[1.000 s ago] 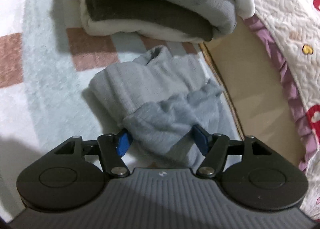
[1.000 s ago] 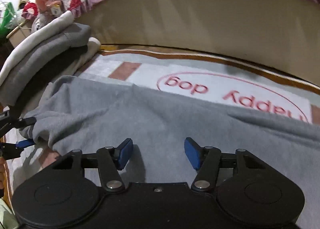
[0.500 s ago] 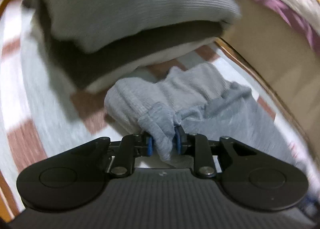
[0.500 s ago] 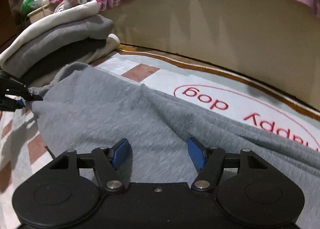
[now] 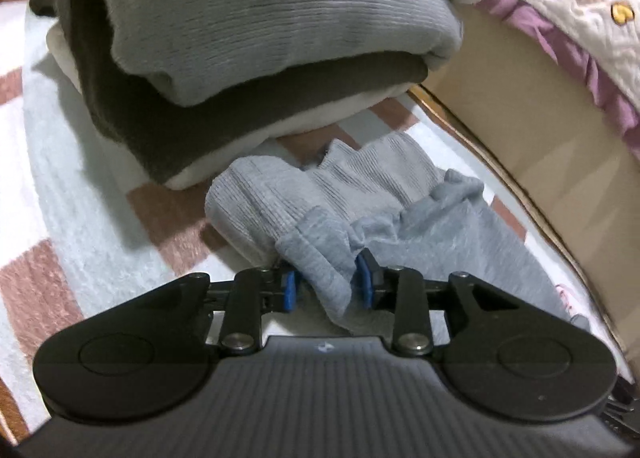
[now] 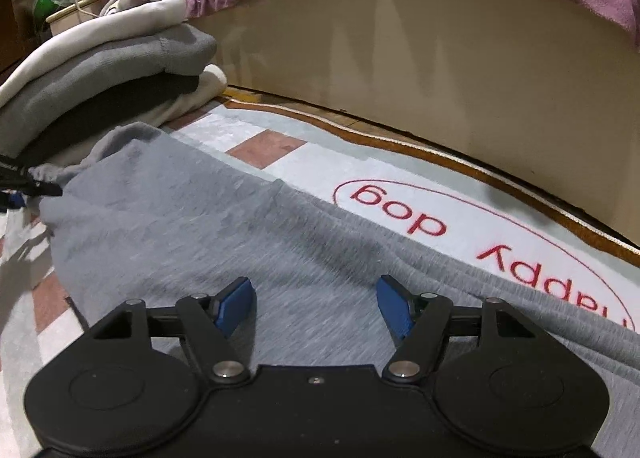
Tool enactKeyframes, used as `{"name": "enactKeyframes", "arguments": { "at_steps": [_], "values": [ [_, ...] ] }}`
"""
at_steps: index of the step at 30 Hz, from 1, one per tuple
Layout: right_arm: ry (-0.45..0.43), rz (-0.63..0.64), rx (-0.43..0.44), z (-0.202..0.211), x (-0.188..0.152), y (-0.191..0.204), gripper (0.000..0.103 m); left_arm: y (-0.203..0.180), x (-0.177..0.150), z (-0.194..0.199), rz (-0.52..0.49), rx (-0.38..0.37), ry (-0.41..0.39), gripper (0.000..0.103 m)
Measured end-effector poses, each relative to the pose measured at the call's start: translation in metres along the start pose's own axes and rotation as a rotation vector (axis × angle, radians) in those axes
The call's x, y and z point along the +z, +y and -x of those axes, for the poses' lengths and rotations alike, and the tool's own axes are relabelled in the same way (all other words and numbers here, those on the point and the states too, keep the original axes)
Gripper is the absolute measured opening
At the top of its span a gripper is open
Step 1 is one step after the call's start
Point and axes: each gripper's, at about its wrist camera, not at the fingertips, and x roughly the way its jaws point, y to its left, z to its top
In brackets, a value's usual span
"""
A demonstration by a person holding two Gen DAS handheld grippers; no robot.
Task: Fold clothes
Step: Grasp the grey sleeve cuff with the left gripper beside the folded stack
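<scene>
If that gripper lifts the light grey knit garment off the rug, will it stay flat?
Probably not. The light grey knit garment already bunches between the left gripper's opening fingers, so it looks floppy. Its long body would likely sag and drag.

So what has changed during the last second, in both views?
The left gripper took hold of a bunched fold of the grey garment at its ribbed cuff; its jaws are now opening slightly with the fold between them. The right gripper stayed open above the cloth. The folded pile and rug are as before.
</scene>
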Motion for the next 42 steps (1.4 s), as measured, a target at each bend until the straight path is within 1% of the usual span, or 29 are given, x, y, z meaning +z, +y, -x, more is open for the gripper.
{"name": "enactKeyframes", "arguments": {
  "at_steps": [3, 6, 7, 8, 10, 11, 12, 13, 14, 15, 17, 18, 20, 21, 22, 25, 27, 29, 31, 33, 35, 36, 37, 38, 39, 40, 41, 42],
  "values": [
    [0.011, -0.04, 0.008, 0.0, 0.005, -0.005, 0.071, -0.003, 0.002, 0.005, 0.0, 0.005, 0.006, 0.031],
    [0.031, -0.136, 0.0, 0.009, 0.014, -0.015, 0.068, -0.012, 0.001, 0.033, -0.029, -0.001, -0.036, 0.032],
    [0.033, -0.186, -0.015, 0.015, 0.019, -0.02, 0.07, -0.015, -0.001, 0.044, -0.05, 0.009, -0.056, 0.039],
    [0.031, -0.229, -0.029, 0.024, 0.024, -0.026, 0.07, -0.02, -0.004, 0.056, -0.089, 0.028, -0.078, 0.049],
    [0.024, -0.209, -0.072, 0.043, 0.03, -0.027, 0.07, -0.034, -0.011, 0.074, -0.211, 0.064, -0.102, 0.052],
    [0.03, -0.139, -0.121, 0.053, 0.03, -0.022, 0.07, -0.041, -0.015, 0.083, -0.269, 0.079, -0.113, 0.052],
    [0.041, -0.06, -0.172, 0.064, 0.026, -0.016, 0.072, -0.045, -0.019, 0.087, -0.288, 0.064, -0.103, 0.052],
    [0.056, 0.004, -0.198, 0.073, 0.019, -0.011, 0.073, -0.049, -0.023, 0.092, -0.303, 0.047, -0.092, 0.055],
    [0.071, 0.064, -0.219, 0.082, 0.012, -0.007, 0.073, -0.05, -0.028, 0.09, -0.276, 0.004, -0.063, 0.062],
    [0.087, 0.073, -0.203, 0.084, 0.006, -0.008, 0.073, -0.049, -0.032, 0.089, -0.248, -0.038, -0.032, 0.063],
    [0.119, 0.072, -0.158, 0.085, -0.007, -0.014, 0.073, -0.043, -0.042, 0.073, -0.129, -0.105, 0.049, 0.063],
    [0.135, 0.071, -0.136, 0.085, -0.013, -0.016, 0.073, -0.037, -0.046, 0.062, -0.06, -0.106, 0.073, 0.063],
    [0.155, 0.038, -0.126, 0.08, -0.016, -0.025, 0.073, -0.026, -0.054, 0.04, 0.077, -0.106, 0.119, 0.063],
    [0.165, 0.021, -0.123, 0.078, -0.018, -0.03, 0.073, -0.021, -0.055, 0.032, 0.131, -0.085, 0.129, 0.063],
    [0.175, 0.003, -0.12, 0.075, -0.019, -0.034, 0.073, -0.017, -0.054, 0.028, 0.151, -0.075, 0.111, 0.063],
    [0.181, -0.035, -0.109, 0.072, -0.02, -0.043, 0.073, -0.008, -0.048, 0.019, 0.208, -0.046, 0.056, 0.067],
    [0.187, -0.06, -0.104, 0.071, -0.021, -0.048, 0.073, -0.011, -0.042, 0.015, 0.169, -0.032, 0.02, 0.07],
    [0.195, -0.089, -0.097, 0.07, -0.022, -0.053, 0.073, -0.011, -0.037, 0.01, 0.169, -0.03, -0.013, 0.072],
    [0.188, -0.114, -0.077, 0.066, -0.026, -0.055, 0.074, -0.009, -0.034, 0.003, 0.213, -0.04, -0.05, 0.073],
    [0.166, -0.125, -0.054, 0.061, -0.033, -0.055, 0.08, -0.012, -0.031, -0.007, 0.268, -0.038, -0.073, 0.077],
    [0.16, -0.034, -0.079, 0.057, -0.036, -0.043, 0.08, -0.013, -0.033, -0.013, 0.313, -0.053, -0.126, 0.09],
    [0.158, -0.033, -0.078, 0.056, -0.035, -0.043, 0.08, -0.018, -0.033, -0.015, 0.311, -0.048, -0.138, 0.091],
    [0.156, -0.041, -0.074, 0.055, -0.034, -0.043, 0.08, -0.022, -0.033, -0.017, 0.307, -0.043, -0.151, 0.089],
    [0.154, -0.049, -0.07, 0.054, -0.033, -0.043, 0.08, -0.025, -0.034, -0.018, 0.284, -0.033, -0.156, 0.076],
    [0.156, -0.06, -0.06, 0.054, -0.032, -0.046, 0.08, -0.029, -0.035, -0.017, 0.249, -0.009, -0.157, 0.064],
    [0.161, -0.086, -0.048, 0.056, -0.03, -0.049, 0.08, -0.032, -0.035, -0.017, 0.2, 0.032, -0.15, 0.048],
    [0.166, -0.115, -0.036, 0.058, -0.029, -0.053, 0.08, -0.032, -0.036, -0.013, 0.169, 0.031, -0.151, 0.043],
    [0.173, -0.153, -0.028, 0.061, -0.027, -0.058, 0.077, -0.032, -0.037, -0.009, 0.138, 0.03, -0.153, 0.039]
  ]
}}
